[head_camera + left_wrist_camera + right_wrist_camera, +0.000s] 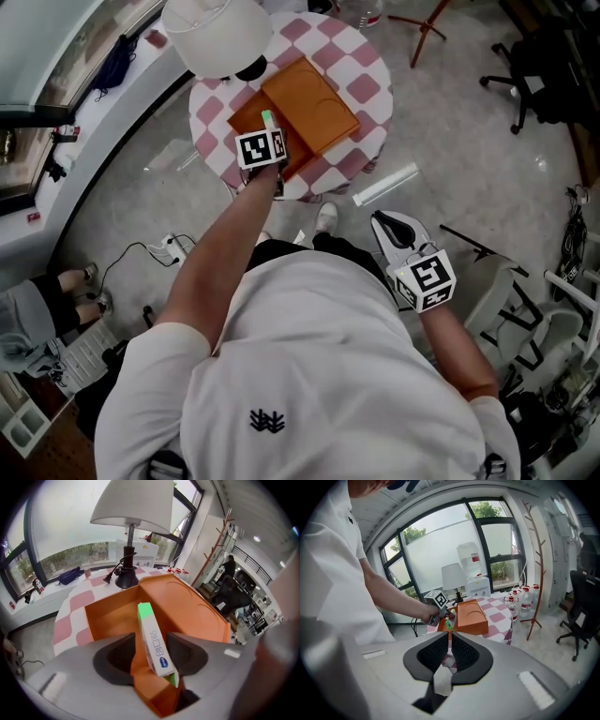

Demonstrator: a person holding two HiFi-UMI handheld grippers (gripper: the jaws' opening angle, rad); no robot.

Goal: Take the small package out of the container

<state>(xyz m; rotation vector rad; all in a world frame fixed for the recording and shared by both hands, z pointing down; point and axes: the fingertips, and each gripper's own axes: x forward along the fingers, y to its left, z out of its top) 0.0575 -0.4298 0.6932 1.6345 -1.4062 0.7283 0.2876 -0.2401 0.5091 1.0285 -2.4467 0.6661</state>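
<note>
- The left hand-held gripper (pixel 153 645) is hovering at the near corner of the orange container (pixel 110 616). Its jaws are standing wide apart and pressing on nothing.
- The package (pixel 150 627), a slim white box with a green edge, is standing tilted between those jaws. Its lower end is sitting at the container's near corner, and its green top is leaning over the container's open inside.
- The right pad is sitting just beside the package, while the left pad is standing apart from it.
- The lid (pixel 187 604) is lying against the container's right side.
- The container is resting on a counter (pixel 70 609) with a pink-and-white checked cloth, and a lamp (pixel 133 503) is standing just behind the container.
- The right hand-held gripper (pixel 450 641) is hanging well away from the container, low by the person's side. Its jaws are closed with nothing between them.
</note>
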